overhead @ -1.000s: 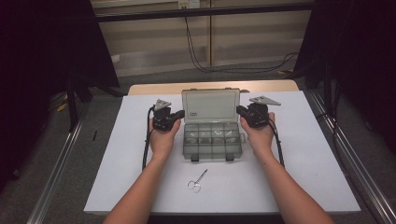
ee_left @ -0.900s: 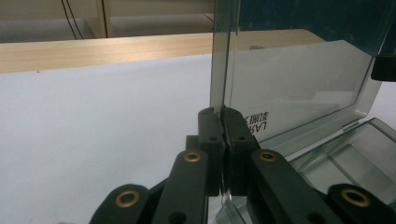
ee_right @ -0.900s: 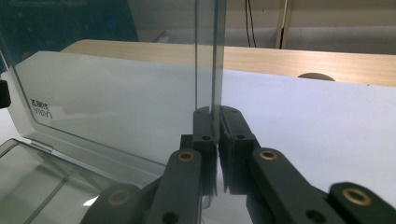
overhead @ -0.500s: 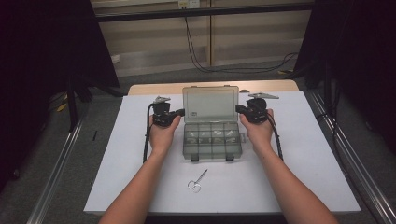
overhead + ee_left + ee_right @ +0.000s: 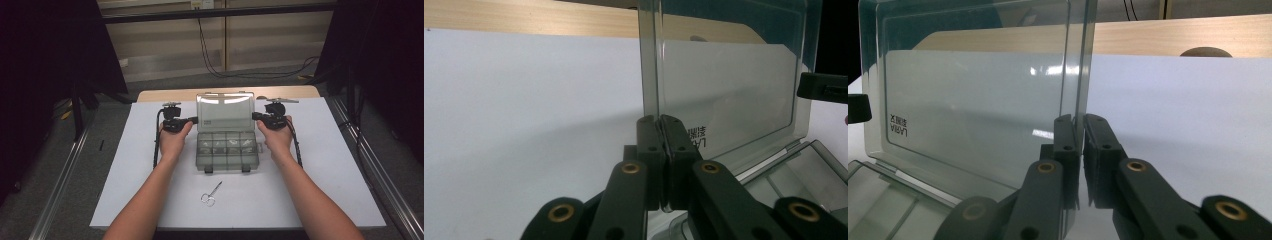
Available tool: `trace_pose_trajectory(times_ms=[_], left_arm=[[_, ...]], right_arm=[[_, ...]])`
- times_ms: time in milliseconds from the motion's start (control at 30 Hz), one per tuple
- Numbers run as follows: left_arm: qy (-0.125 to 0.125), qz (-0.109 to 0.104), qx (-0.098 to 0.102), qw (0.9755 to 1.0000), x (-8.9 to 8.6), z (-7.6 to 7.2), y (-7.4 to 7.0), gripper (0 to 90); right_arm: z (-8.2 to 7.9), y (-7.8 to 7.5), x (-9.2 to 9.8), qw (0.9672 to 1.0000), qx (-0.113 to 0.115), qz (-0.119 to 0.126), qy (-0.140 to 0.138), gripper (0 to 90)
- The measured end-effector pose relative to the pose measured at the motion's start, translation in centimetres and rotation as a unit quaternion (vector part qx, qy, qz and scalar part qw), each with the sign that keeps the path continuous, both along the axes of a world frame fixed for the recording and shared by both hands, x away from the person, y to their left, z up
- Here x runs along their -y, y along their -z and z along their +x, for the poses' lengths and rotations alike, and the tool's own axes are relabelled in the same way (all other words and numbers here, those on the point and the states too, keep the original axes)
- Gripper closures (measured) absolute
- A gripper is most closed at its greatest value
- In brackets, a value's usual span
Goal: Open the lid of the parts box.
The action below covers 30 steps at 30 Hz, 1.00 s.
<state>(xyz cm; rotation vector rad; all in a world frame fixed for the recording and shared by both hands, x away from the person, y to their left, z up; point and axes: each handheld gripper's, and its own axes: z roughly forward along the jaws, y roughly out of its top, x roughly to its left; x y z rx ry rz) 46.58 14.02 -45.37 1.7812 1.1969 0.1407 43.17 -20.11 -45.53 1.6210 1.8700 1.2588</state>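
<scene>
clearly the thing in hand is the clear plastic box, which sits in the middle of the white worktop, with its lid standing up at the back of the box.

the left hand-held gripper is pinching the left edge of the lid – in the left gripper view its two black jaws are pressed tight on the thin clear wall. the right hand-held gripper pinches the right edge of the lid the same way, and in the right gripper view the lid's edge runs up from between its jaws.

the box looks light and hard, not soft. its smoky plastic is smooth and shiny, so it may slip if the pinch is weak. the lid is thin and could bend or crack at the hinge if one side is pushed more than the other – so both sides should move together. the side edges of the lid, a bit above the hinge, look like the best place to hold, just where the jaws are now.

the tray part of the box has small rooms with little things in them; i cannot tell what they are. a pair of small scissors lies in front of the box, well apart from it.
</scene>
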Motion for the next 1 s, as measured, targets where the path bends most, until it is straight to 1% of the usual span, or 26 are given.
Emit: trace_pose_trajectory(times_ms=[67,133,200,233,300,333,367,400,433,467,500,533,567,600,633,667,700,733,767,800,833,867,900,933,967,1000], left_arm=[[0.0,-0.001,-0.002,1.0,0.0,0.2,0.2,88.6],[-0.005,-0.009,-0.011,0.9999,0.0,0.3,0.4,88.5],[-0.003,-0.004,-0.014,0.9999,-0.1,0.5,0.6,88.6],[-0.007,-0.01,-0.022,0.9997,0.1,0.5,0.7,88.6],[-0.004,-0.008,-0.025,0.9997,-0.1,0.7,0.9,88.6],[-0.008,-0.013,-0.028,0.9995,0.0,0.7,1.0,88.7],[-0.004,-0.011,-0.032,0.9994,-0.1,0.8,1.0,88.8],[-0.012,-0.022,-0.039,0.9989,-0.1,0.9,1.3,89.0],[-0.006,-0.02,-0.042,0.9989,-0.3,1.0,1.4,89.0],[-0.003,-0.024,-0.048,0.9986,-0.3,1.1,1.6,89.0],[-0.003,-0.024,-0.048,0.9986,-0.3,1.1,1.6,89.0],[-0.005,-0.027,-0.049,0.9984,-0.3,1.1,1.8,89.0],[-0.001,-0.024,-0.05,0.9985,-0.4,1.2,1.8,88.9],[0.0,-0.027,-0.05,0.9984,-0.4,1.2,1.9,88.8],[0.002,-0.022,-0.044,0.9988,-0.4,1.1,1.9,88.5],[0.003,-0.01,-0.039,0.9992,-0.3,1.0,1.7,87.1],[0.01,-0.001,-0.03,0.9995,-0.3,0.9,1.6,84.5],[0.014,0.002,-0.022,0.9997,-0.3,0.7,1.4,74.0],[0.017,0.006,-0.018,0.9997,-0.4,0.6,1.2,74.0],[0.024,0.006,-0.014,0.9996,-0.4,0.5,1.0,63.3],[0.027,0.009,-0.012,0.9995,-0.4,0.3,0.7,63.3],[0.033,0.009,-0.009,0.9994,-0.4,0.2,0.5,59.8],[0.039,0.005,-0.011,0.9992,-0.4,0.0,0.3,59.2],[0.044,0.012,-0.013,0.9989,-0.4,-0.2,0.0,57.1],[0.044,0.02,-0.01,0.9988,-0.3,-0.4,-0.2,47.3],[0.044,0.024,-0.008,0.9987,-0.2,-0.7,-0.4,47.3]], right_arm=[[0.3,0.2,0.0,1.0,-0.002,-0.003,0.001,85.2],[0.4,0.3,0.0,1.0,-0.005,-0.002,-0.001,85.2],[0.6,0.6,0.1,0.9999,-0.011,-0.002,-0.001,85.2],[0.7,0.6,0.1,0.9999,-0.014,-0.002,-0.002,85.2],[0.9,0.8,0.1,0.9998,-0.018,-0.002,-0.002,85.4],[0.9,0.9,0.1,0.9998,-0.021,-0.002,-0.001,85.5],[1.0,1.0,0.1,0.9998,-0.02,-0.004,-0.004,85.5],[1.1,1.2,0.1,0.9997,-0.025,-0.005,-0.002,85.6],[1.2,1.3,0.1,0.9997,-0.025,-0.005,-0.004,85.6],[1.2,1.5,0.1,0.9996,-0.025,-0.006,-0.005,85.7],[1.2,1.5,0.1,0.9996,-0.025,-0.006,-0.005,85.7],[1.3,1.6,0.1,0.9996,-0.026,-0.009,-0.006,85.7],[1.3,1.7,0.0,0.9995,-0.028,-0.015,-0.007,85.6],[1.3,1.8,-0.1,0.9992,-0.023,-0.031,-0.01,85.5],[1.3,1.8,-0.2,0.9988,-0.018,-0.044,-0.016,83.5],[1.2,1.8,-0.4,0.9984,-0.016,-0.052,-0.017,75.4],[1.1,1.6,-0.5,0.9979,-0.007,-0.061,-0.022,68.6],[0.7,1.1,-0.4,0.9974,0.006,-0.064,-0.032,58.6],[0.7,1.1,-0.4,0.9974,0.006,-0.064,-0.032,58.6],[0.3,0.6,-0.3,0.9967,0.018,-0.073,-0.031,47.4],[0.3,0.6,-0.3,0.9967,0.018,-0.073,-0.031,47.4],[0.1,0.3,-0.1,0.9962,0.024,-0.077,-0.034,41.1],[-0.1,0.1,-0.1,0.9961,0.027,-0.077,-0.034,33.4],[-0.3,-0.2,0.0,0.996,0.03,-0.077,-0.033,28.2],[-1.0,-0.6,0.2,0.9956,0.044,-0.074,-0.036,19.8],[-1.0,-0.6,0.2,0.9956,0.044,-0.074,-0.036,19.8]])
